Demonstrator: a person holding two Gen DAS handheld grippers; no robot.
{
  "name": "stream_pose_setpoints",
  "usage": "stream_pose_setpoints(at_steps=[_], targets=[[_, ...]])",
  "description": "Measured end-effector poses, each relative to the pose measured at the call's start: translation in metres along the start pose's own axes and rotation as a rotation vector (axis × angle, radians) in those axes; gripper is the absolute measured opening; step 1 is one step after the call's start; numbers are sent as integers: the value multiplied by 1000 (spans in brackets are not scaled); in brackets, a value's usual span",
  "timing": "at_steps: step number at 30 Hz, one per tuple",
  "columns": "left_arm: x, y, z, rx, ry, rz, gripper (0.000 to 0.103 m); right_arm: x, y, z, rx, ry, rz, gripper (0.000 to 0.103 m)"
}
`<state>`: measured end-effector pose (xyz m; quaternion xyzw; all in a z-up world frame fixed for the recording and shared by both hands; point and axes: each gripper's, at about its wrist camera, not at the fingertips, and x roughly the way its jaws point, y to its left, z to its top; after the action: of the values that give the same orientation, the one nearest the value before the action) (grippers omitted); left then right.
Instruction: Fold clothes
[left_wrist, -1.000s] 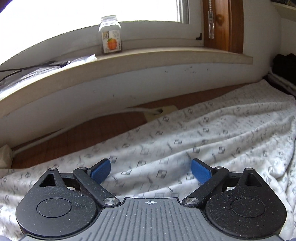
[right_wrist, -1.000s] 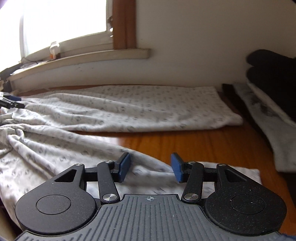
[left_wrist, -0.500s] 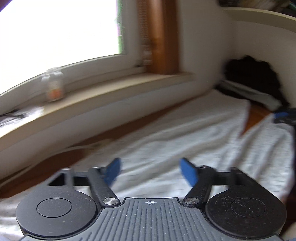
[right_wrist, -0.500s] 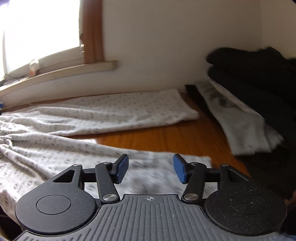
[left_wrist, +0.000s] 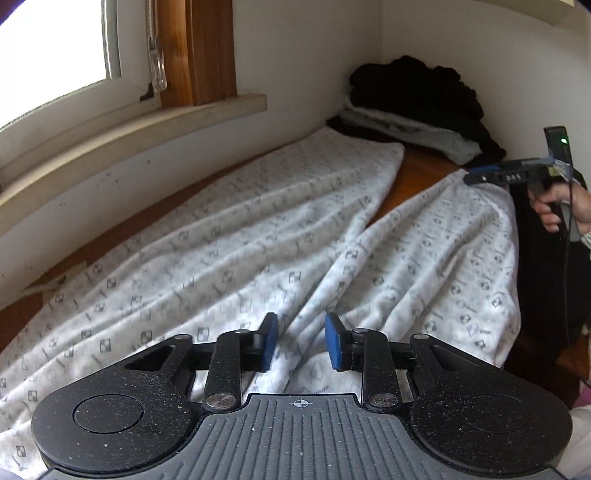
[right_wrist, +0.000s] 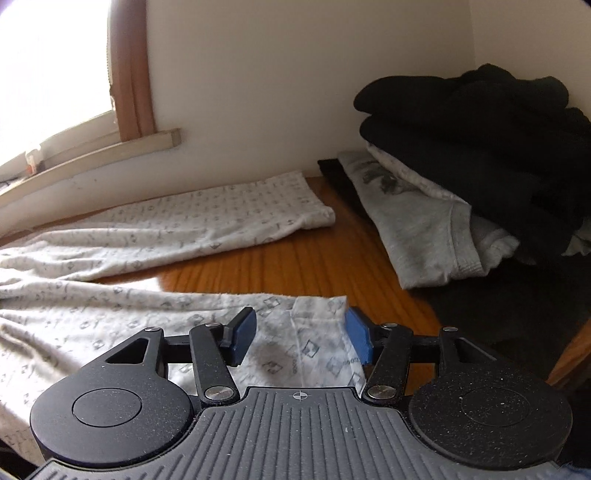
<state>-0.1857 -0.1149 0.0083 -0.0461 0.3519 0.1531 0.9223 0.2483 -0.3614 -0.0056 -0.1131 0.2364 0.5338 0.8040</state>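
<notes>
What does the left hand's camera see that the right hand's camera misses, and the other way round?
Only the left camera shows the person's hand holding the right gripper at the trouser hem, and the left gripper, its fingers closing over cloth. Only the right camera shows the hem lying between the right gripper's fingers. Both show the patterned trousers, the wooden table, the stack of folded clothes and the window sill.
</notes>
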Motion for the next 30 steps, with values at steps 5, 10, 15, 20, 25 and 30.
stream_pose_setpoints(at_steps=[5,10,15,20,25,30], targets=[[0,1,-3,14,15,6,38,2,3,-3,-22,-15,-10,55],[10,10,-4,-16,20,10,38,2,2,-5,-30,-24,-10,54],[14,19,-2,-51,12,-2,36,2,1,-6,-37,-33,-10,55],[10,34,-5,-114,-7,-45,26,1,1,-8,-43,-44,-9,34],[12,31,-5,-77,21,-31,24,-1,2,-9,-13,-50,18,16],[-2,26,-2,-65,-49,-7,3,-7,3,-9,6,-65,27,12]])
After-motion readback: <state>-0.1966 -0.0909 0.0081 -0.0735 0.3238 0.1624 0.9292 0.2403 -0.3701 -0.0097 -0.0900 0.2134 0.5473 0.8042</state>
